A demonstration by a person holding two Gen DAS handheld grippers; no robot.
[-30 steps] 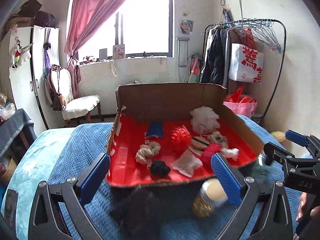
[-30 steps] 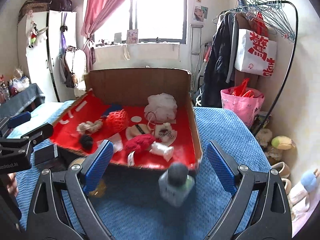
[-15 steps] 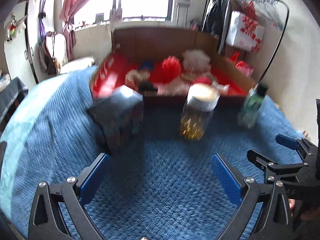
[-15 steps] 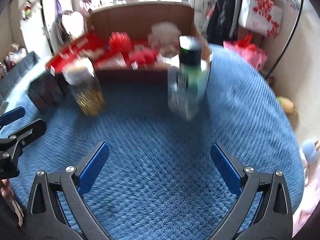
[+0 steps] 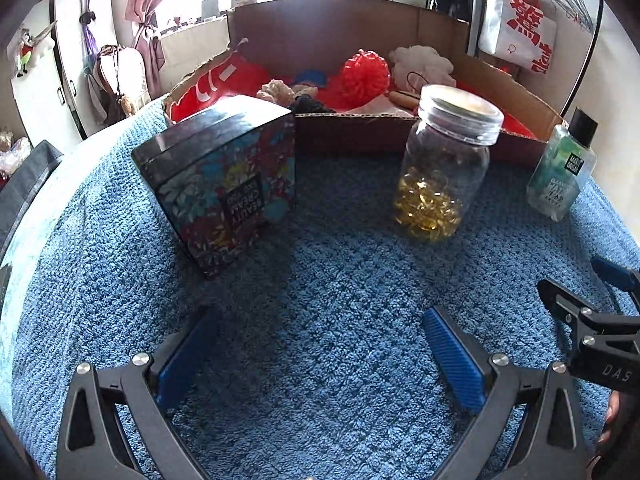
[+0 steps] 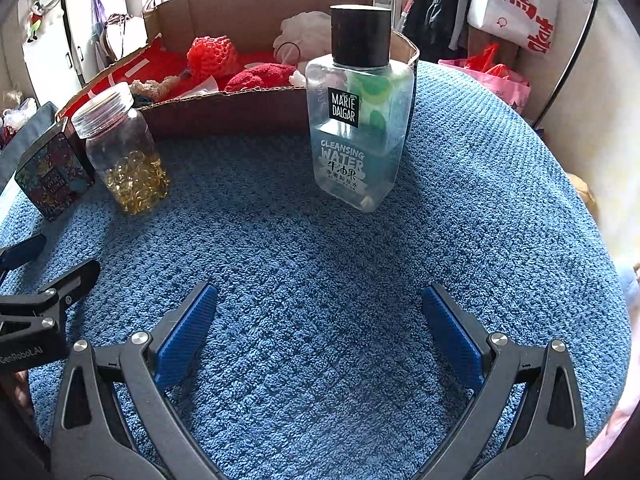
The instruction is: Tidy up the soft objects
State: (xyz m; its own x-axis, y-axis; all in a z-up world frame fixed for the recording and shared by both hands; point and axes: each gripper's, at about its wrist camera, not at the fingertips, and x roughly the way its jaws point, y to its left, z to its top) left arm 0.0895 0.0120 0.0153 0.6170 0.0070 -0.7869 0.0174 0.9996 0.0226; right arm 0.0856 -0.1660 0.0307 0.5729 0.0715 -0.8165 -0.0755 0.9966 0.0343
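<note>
Hovering L tool (image 5: 320, 354) & R tool (image 6: 320, 336) agape, soft items (image 5: 366, 74) heaped in box (image 5: 400, 136)

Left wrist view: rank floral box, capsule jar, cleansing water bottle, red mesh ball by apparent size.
Largest to smallest as they appear:
1. floral box, though it sits nearest the camera
2. capsule jar
3. cleansing water bottle, at the distorted edge of the fisheye
4. red mesh ball, farthest back in the cardboard tray, so its true size is unsure

Blue knobbly towel (image 5: 320, 320), red-lined brown cardboard box (image 5: 360, 132), floral black carton (image 5: 224, 184), jar (image 5: 440, 172) of seemingly golden capsules
</note>
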